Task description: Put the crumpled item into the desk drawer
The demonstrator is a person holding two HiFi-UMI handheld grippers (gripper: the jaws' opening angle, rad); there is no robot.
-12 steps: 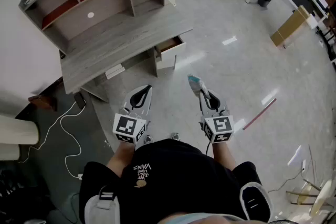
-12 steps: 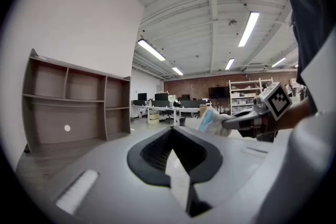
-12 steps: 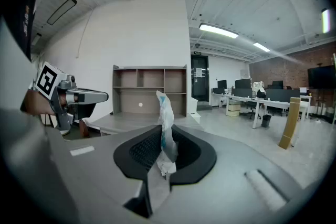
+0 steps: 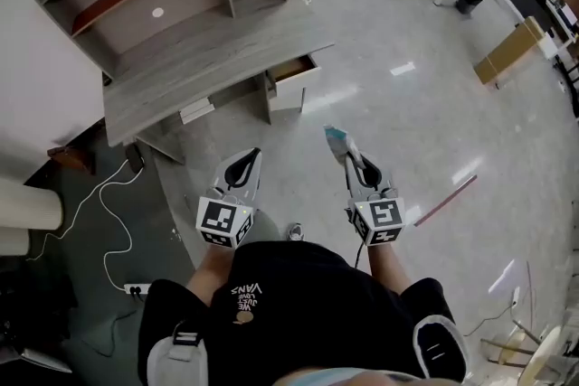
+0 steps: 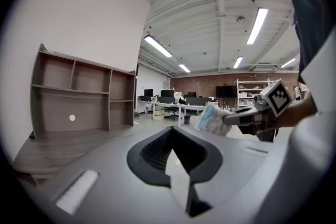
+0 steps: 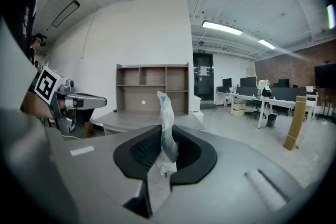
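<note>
The crumpled item (image 6: 166, 113), white and blue, stands pinched between the jaws of my right hand-held gripper (image 4: 344, 151), above the floor (image 4: 416, 127) and well apart from the open desk drawer (image 4: 291, 73) under the counter (image 4: 181, 77). My left hand-held gripper (image 4: 246, 162) is pressed together, empty.

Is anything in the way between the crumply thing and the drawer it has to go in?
Nothing visible is in the way. The crumpled item is pinched in the right gripper. Only bare floor lies between it and the desk drawer, which stands open.
</note>
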